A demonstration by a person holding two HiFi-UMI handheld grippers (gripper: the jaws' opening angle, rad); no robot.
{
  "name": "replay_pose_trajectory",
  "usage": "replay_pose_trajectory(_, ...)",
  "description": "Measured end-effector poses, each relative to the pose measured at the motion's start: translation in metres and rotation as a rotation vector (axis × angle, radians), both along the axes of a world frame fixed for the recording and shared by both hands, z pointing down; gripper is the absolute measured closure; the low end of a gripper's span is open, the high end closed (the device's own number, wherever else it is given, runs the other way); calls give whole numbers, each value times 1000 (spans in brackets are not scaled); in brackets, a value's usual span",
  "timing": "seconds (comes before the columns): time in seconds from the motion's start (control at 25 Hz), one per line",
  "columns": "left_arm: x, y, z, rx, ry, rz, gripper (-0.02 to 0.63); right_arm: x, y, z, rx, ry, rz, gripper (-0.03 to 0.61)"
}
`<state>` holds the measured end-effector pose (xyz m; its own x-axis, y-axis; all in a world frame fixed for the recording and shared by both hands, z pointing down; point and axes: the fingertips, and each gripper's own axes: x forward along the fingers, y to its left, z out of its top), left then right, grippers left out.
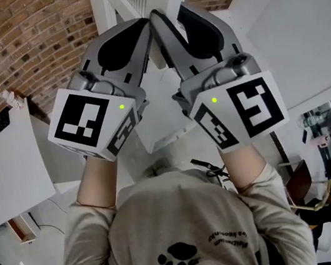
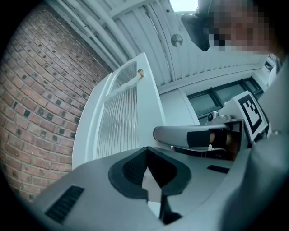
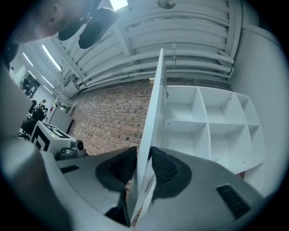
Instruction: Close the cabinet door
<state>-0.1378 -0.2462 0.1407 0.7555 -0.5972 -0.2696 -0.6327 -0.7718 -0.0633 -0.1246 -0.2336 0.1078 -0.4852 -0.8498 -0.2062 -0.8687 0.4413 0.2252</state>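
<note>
R gripper (image 3: 143, 158) straddles the free edge of the cabinet door (image 3: 156, 99). One pad sits on each face, both pressed against the panel, so it's clamped on the door. Door stands swung out, edge-on to that cam, w/ the white cabinet (image 3: 212, 131) and its shelf compartments on one side and a brick wall (image 3: 113, 117) on the other. L gripper (image 2: 146, 151) sits just beside the R one, fingertips together at the front, nothing gripped btwn them. Its view runs along the door's ribbed face to a small knob (image 2: 141, 72) at the far end. Head view: both grippers raised side by side — tips meeting at the door's edge — forearms (image 1: 95, 185) below.
</note>
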Motion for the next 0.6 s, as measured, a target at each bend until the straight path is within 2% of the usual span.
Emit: replay_pose_trajectory(0.6, 30, -4, 9, -2, -29, 49, 604, 46, -12, 0, -44, -51, -17, 485)
